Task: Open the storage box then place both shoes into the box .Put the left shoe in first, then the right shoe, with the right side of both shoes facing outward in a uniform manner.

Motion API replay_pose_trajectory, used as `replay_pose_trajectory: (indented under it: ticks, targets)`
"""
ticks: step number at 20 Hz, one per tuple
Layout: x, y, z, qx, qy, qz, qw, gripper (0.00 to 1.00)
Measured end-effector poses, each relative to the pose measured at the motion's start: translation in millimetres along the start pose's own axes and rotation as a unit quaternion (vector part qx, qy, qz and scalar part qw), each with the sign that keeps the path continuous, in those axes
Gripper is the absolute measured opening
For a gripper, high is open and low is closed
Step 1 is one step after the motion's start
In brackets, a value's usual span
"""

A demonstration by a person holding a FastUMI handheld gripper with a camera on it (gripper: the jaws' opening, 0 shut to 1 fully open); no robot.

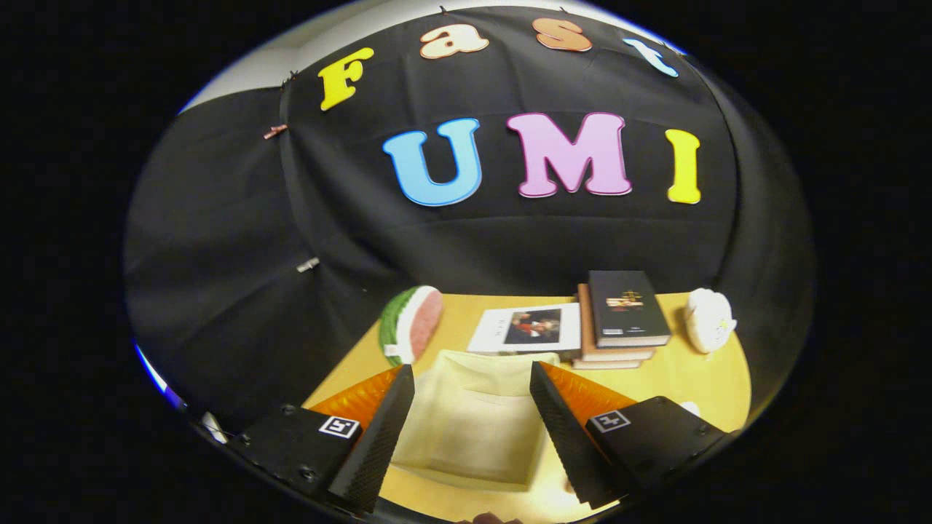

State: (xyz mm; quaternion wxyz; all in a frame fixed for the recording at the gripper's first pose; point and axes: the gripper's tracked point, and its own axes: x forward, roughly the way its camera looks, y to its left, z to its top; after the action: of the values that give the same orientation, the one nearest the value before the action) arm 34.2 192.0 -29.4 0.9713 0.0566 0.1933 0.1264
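A pale cream storage box [473,437] sits on the yellow table [692,378], directly below and between my fingers. I look down into what seems to be its hollow inside, with a cream flap or wall standing along its far side; whether that is a lid I cannot tell. My gripper [472,371] is open, its fingers spread about as wide as the box, one along each side. Nothing is held between them, and they hang above the box without touching it.
Beyond the box lie a watermelon-slice cushion [411,324], a white book [528,329] lying flat, and a stack of books with a dark one on top [626,309]. A white soft object [708,319] stands at the far right of the table.
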Motion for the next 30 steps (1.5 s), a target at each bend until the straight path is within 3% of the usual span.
replay_pose_trajectory:
  ticks: [5, 10, 14, 19, 27, 30]
  targets:
    - [-16, -92, -48, -0.031, 0.037, -0.076, 0.996, 0.98]
    - [-21, -162, -123, -0.054, 0.113, -0.123, 0.984, 0.99]
    - [-18, -193, -185, -0.040, 0.184, -0.127, 0.974, 0.98]
    - [-8, -218, -231, -0.037, 0.233, -0.132, 0.963, 0.99]
    - [35, -244, -266, -0.055, 0.266, -0.135, 0.953, 0.99]
    - [48, -250, -279, -0.040, 0.285, -0.130, 0.949, 0.93]
